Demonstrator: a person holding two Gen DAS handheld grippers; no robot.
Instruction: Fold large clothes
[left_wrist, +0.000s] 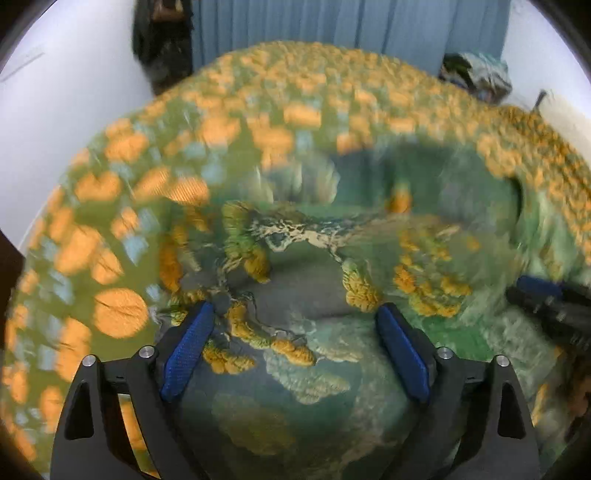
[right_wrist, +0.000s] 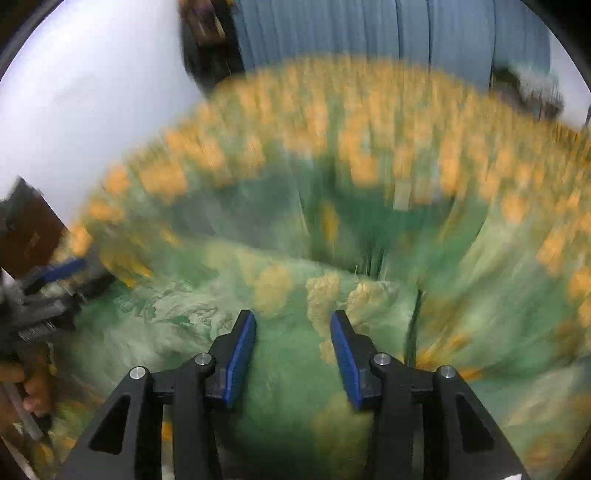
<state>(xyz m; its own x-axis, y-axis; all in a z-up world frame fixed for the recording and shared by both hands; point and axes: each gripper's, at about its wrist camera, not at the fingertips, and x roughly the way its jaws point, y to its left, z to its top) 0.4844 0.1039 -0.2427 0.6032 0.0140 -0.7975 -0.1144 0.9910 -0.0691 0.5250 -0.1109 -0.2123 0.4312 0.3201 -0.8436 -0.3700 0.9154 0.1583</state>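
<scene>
The left tool (left_wrist: 295, 314) stands spread wide, its blue pads (left_wrist: 186, 350) apart over crumpled cloth, pinching nothing; whether the tips touch the fabric cannot be told through the blur. The right tool (right_wrist: 291, 323) is about half spread, with cloth below its gap and nothing pressed between the pads (right_wrist: 240, 354). Both point steeply down at the garment (left_wrist: 306, 258), a large green piece with orange and pale patches, lying rumpled on a bedspread (left_wrist: 122, 206) of green with orange blotches. In the left wrist view the right tool pokes in at the right edge; in the right wrist view the left tool (right_wrist: 55, 295) and the hand (right_wrist: 26, 384) holding it show at the left edge. The spread's far edge meets a white wall (left_wrist: 66, 110) and blue curtain (left_wrist: 332, 22), with a dark bundle (left_wrist: 476, 74) at the far right.
</scene>
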